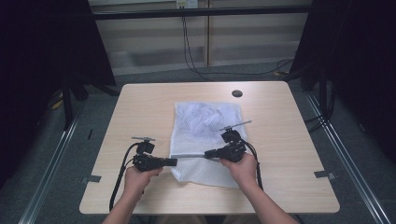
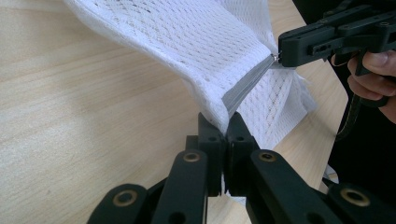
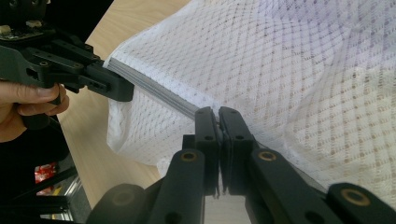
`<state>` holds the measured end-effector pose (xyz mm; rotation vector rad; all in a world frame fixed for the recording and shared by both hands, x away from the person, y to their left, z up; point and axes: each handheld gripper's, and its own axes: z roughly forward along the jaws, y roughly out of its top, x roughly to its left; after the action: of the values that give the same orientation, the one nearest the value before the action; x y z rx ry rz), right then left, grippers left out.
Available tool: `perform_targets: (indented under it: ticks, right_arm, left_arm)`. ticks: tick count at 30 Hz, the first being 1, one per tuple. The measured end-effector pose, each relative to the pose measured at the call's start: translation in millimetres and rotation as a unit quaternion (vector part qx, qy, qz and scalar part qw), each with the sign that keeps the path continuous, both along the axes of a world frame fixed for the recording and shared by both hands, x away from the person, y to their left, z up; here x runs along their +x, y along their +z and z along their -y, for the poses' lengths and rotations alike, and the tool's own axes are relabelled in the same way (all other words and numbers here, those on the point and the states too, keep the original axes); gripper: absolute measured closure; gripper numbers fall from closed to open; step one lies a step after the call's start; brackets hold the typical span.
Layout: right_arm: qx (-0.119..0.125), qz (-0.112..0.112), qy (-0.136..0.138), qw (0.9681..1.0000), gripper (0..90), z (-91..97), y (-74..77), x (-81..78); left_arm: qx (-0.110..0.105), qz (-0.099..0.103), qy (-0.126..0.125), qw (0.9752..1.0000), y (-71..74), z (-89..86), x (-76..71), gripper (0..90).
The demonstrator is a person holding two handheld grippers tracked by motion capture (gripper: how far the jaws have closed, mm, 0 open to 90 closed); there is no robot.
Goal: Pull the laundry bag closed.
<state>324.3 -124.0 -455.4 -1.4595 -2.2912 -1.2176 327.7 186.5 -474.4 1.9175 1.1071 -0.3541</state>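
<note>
A white mesh bag (image 1: 205, 119) lies flat in the middle of the wooden table (image 1: 140, 107), something pale bunched inside its far half. A grey zipper band (image 1: 189, 156) runs across its near part. My left gripper (image 1: 173, 162) is shut on the band's left end, at the bag's edge. My right gripper (image 1: 208, 152) is shut on the band further right. In the left gripper view the jaws (image 2: 227, 122) pinch mesh (image 2: 196, 37) and band (image 2: 247, 84), lifted off the table, with the right gripper (image 2: 282, 53) beyond. In the right gripper view the jaws (image 3: 218, 112) clamp the band (image 3: 159, 88), with the left gripper (image 3: 123, 91) at its other end.
A black round grommet (image 1: 237, 93) sits in the tabletop near the far edge. Black cables (image 1: 191, 51) hang behind the table. Dark curtains stand at both sides, and metal floor rails (image 1: 345, 154) run along the table's left and right.
</note>
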Motion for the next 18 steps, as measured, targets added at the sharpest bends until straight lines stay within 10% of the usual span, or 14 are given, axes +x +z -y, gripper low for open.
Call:
perform_targets:
  ticks: [18]
  right_arm:
    - [0.001,-0.003,-0.003,1.0,87.0,9.1,0.1,-1.2]
  left_arm:
    - [-0.002,-0.002,-0.001,1.0,0.2,-1.4,0.8,88.1]
